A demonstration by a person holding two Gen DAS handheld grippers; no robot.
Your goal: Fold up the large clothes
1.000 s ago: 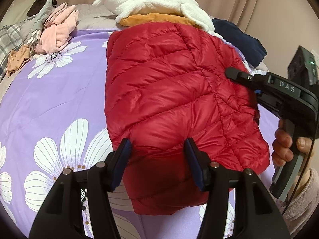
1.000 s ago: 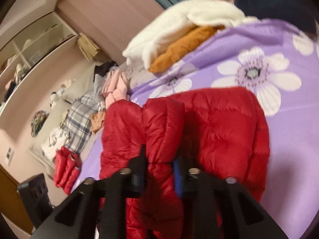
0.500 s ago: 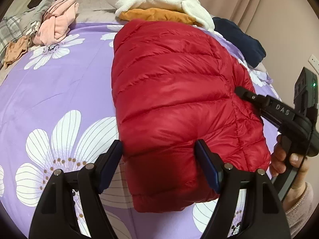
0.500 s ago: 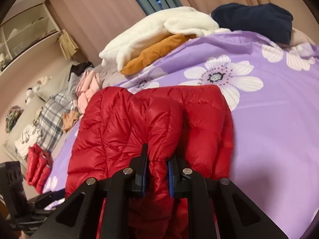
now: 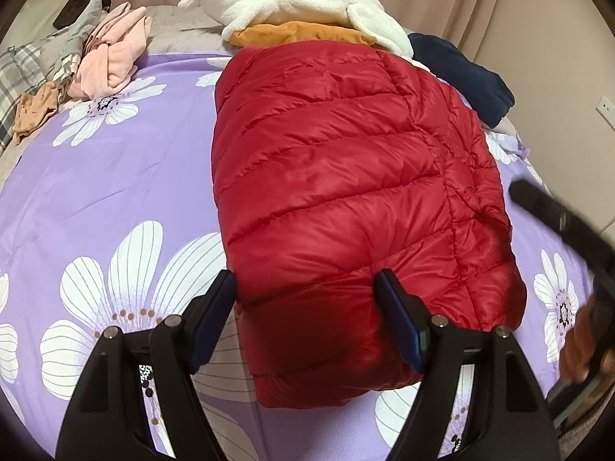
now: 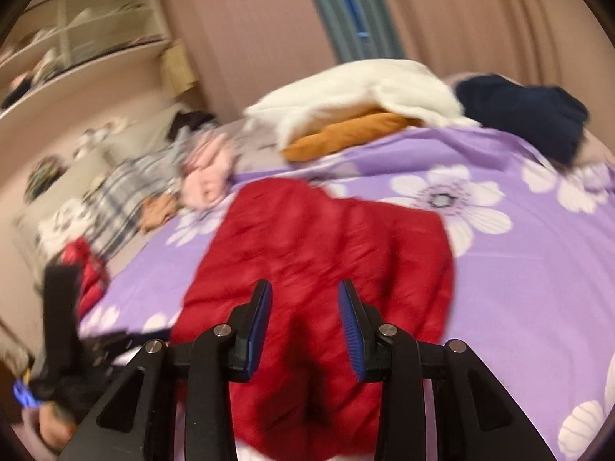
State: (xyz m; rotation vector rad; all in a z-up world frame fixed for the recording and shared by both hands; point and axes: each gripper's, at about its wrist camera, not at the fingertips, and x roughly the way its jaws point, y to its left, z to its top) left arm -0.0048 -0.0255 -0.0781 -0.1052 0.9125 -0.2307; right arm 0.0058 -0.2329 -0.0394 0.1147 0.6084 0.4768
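A red quilted puffer jacket (image 5: 346, 192) lies folded into a thick rectangle on the purple flowered bedspread (image 5: 107, 176). My left gripper (image 5: 307, 319) is open, its fingers on either side of the jacket's near end, above it and holding nothing. In the right wrist view, which is blurred, the jacket (image 6: 319, 253) lies flat ahead. My right gripper (image 6: 303, 322) is open and empty just above the jacket's near edge. The right gripper also shows blurred at the right edge of the left wrist view (image 5: 565, 223).
At the far end of the bed lie a white fleece (image 5: 300, 0) over an orange garment (image 5: 300, 34), a navy garment (image 5: 465, 73) at the right, and pink (image 5: 111, 61) and plaid clothes (image 5: 19, 73) at the left. Shelves (image 6: 77, 50) line the left wall.
My right gripper has opened and let go of the jacket fold, then pulled back. The jacket now lies flat. My left gripper has stayed open and backed off slightly.
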